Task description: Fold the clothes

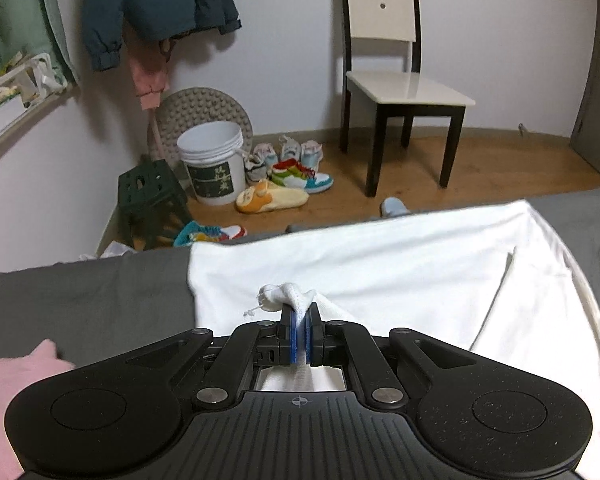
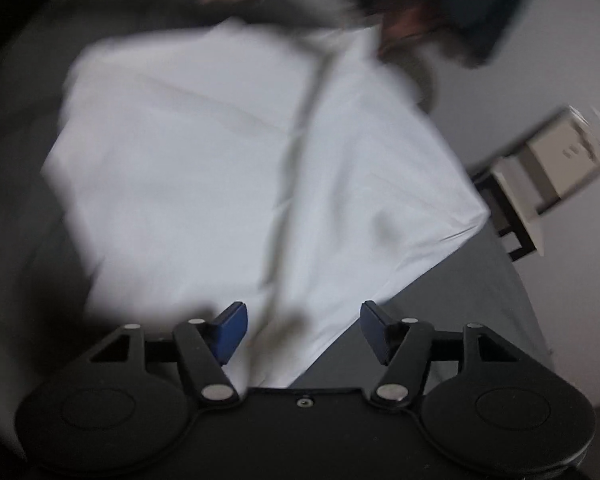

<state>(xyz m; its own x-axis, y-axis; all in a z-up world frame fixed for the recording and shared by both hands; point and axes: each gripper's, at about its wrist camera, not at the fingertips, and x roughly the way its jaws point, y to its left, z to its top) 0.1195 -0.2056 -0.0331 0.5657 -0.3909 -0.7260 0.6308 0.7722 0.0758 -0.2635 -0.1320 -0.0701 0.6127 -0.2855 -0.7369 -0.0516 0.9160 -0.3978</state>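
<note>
Two grippers work a white garment (image 1: 380, 264) spread on the grey bed (image 1: 80, 292): left gripper (image 1: 299, 320) pinches its edge, right gripper (image 2: 302, 332) hovers spread, empty. Better to lift evenly, keeping fabric taut.

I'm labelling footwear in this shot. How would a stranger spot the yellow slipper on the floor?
Find the white bucket in the room's corner, left of the chair. The yellow slipper lies on the wooden floor just right of its base. Unlike the laced sneakers behind it, it is soft, plush and orange-trimmed.
</note>
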